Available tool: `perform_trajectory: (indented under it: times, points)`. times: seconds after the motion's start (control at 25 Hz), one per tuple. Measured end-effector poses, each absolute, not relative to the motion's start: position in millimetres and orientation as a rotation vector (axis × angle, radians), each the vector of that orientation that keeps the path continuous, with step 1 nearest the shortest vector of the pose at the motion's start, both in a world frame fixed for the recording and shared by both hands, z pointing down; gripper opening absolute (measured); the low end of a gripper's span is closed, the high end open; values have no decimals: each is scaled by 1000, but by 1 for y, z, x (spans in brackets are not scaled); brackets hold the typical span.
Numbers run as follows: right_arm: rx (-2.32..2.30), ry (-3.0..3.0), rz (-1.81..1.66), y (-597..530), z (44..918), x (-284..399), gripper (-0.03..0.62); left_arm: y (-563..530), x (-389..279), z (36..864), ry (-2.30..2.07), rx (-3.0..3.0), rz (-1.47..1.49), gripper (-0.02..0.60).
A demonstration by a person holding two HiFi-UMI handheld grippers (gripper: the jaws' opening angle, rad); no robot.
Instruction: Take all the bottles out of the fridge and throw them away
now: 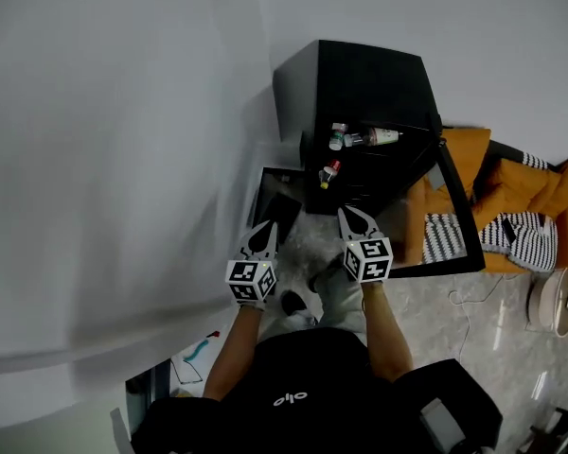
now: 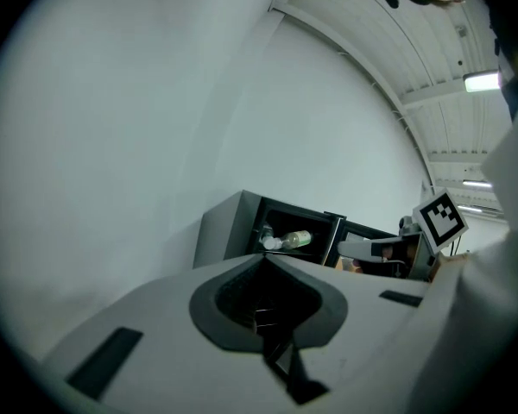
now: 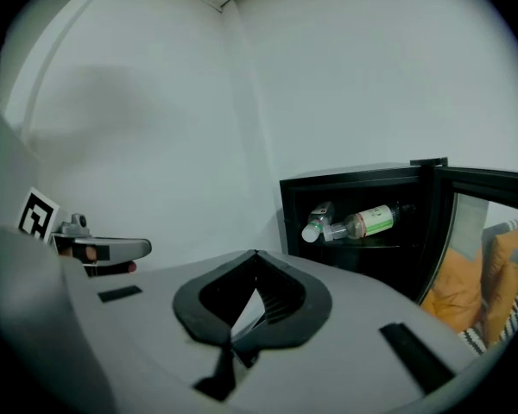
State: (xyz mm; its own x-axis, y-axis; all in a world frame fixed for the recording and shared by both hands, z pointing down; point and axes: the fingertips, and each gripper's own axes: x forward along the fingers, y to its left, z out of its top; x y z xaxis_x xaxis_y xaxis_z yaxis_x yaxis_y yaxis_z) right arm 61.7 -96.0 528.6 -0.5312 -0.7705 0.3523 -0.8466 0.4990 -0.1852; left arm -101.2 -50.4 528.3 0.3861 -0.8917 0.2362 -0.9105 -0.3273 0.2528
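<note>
A black mini fridge [image 1: 360, 93] stands against the wall with its glass door [image 1: 459, 220] swung open to the right. Two clear bottles [image 1: 338, 136] [image 1: 374, 137] lie on its upper shelf. A third small bottle [image 1: 329, 173] sits lower down. The right gripper view shows the white-capped bottle [image 3: 318, 222] and the green-labelled bottle [image 3: 371, 221] side by side. My left gripper [image 1: 262, 239] and right gripper [image 1: 358, 223] are held side by side in front of the fridge. They are short of the shelves, both shut with nothing between the jaws.
A dark open-topped box [image 1: 273, 201] sits on the floor left of the fridge. An orange sofa [image 1: 511, 192] with striped cushions [image 1: 525, 235] stands behind the open door. A round white object [image 1: 559, 301] and a cable lie on the floor at right.
</note>
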Motion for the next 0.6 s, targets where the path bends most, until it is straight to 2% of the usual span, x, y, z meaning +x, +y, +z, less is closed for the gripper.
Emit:
perform_trajectory:
  times: [0.6]
  points:
    - [1545,-2487,523,-90,502,119,9,-72,-25,491,-1386,2519,125,0]
